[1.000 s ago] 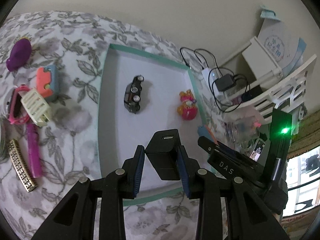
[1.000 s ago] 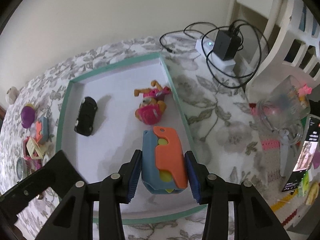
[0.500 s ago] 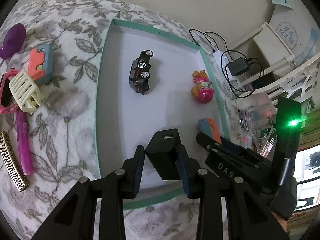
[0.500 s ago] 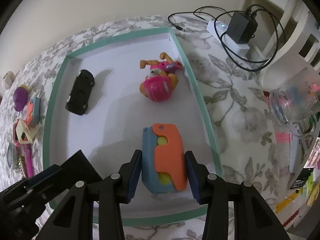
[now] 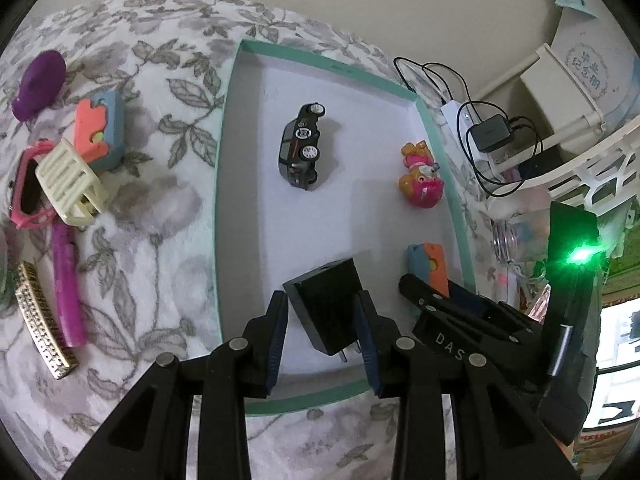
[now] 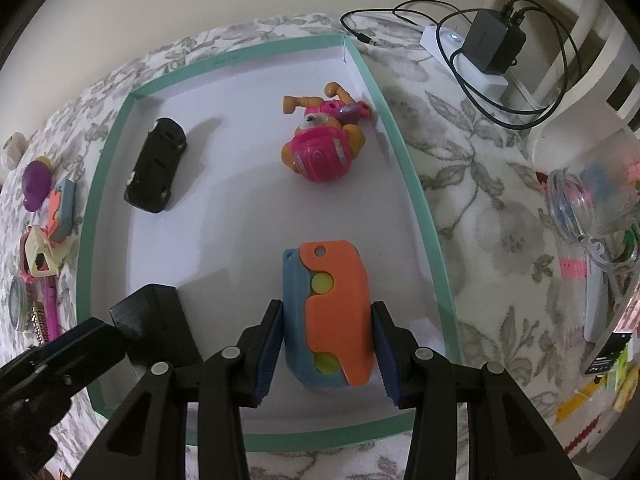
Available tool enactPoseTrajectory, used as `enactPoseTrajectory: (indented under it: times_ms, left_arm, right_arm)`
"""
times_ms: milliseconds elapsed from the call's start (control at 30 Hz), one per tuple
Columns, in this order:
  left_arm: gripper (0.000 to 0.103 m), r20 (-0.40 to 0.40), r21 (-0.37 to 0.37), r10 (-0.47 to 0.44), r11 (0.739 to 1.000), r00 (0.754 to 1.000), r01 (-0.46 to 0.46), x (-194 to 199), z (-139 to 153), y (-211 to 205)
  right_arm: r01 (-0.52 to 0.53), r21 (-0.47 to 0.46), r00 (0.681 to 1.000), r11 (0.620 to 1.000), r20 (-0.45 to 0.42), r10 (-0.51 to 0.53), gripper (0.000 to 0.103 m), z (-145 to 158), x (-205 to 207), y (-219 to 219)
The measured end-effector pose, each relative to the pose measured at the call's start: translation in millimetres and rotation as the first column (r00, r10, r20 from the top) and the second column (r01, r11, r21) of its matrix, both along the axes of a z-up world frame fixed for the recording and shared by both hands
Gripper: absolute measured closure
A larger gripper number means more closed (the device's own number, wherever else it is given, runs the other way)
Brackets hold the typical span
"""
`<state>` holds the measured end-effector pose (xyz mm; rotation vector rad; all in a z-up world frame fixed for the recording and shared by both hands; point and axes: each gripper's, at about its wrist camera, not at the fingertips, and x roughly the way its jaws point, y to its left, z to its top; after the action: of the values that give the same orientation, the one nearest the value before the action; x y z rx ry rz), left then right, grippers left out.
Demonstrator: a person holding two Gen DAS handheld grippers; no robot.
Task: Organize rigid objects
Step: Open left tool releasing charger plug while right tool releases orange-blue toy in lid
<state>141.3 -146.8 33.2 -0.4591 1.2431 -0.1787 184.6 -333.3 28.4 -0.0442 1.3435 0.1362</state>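
orange-and-blue toy (image 6: 326, 312): clamped between fingers of right gripper (image 6: 326, 356), long axis along the fingers, low over tray (image 6: 416, 184) near its right wall | black charger (image 5: 326, 306): clamped in left gripper (image 5: 322, 336), tilted, beside it

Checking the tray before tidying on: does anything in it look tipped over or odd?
Yes: the toy car lies on its side, wheels showing, in the tray, and the pink figure lies toppled near the right wall.
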Motion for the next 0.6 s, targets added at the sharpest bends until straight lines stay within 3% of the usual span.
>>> enactPoseTrajectory:
  times_ms: [133, 200, 333, 467, 600]
  left_arm:
    - [0.065, 0.006, 0.028, 0.014, 1.000, 1.000, -0.014, -1, 10, 6]
    - [0.064, 0.013, 0.051, 0.023, 0.998, 1.000, -0.024, -2, 16, 11]
    - [0.059, 0.034, 0.119, 0.050, 0.991, 0.998, -0.053, -3, 28, 21]
    - [0.042, 0.059, 0.202, 0.084, 0.975, 0.995, -0.094, -4, 40, 32]
    - [0.037, 0.072, 0.255, 0.119, 0.958, 0.990, -0.134, -4, 44, 43]
  right_arm:
    - [-0.001, -0.010, 1.000, 1.000, 0.006, 0.001, 0.052, 6, 5, 3]
    - [0.002, -0.010, 1.000, 1.000, 0.020, -0.001, 0.046, 11, 7, 2]
    - [-0.007, 0.003, 0.999, 1.000, 0.050, 0.007, 0.046, 25, 8, 6]
    - [-0.024, 0.009, 0.997, 1.000, 0.072, 0.023, 0.043, 36, 7, 12]
    - [-0.028, 0.027, 0.997, 0.999, 0.074, 0.026, 0.036, 39, 4, 17]
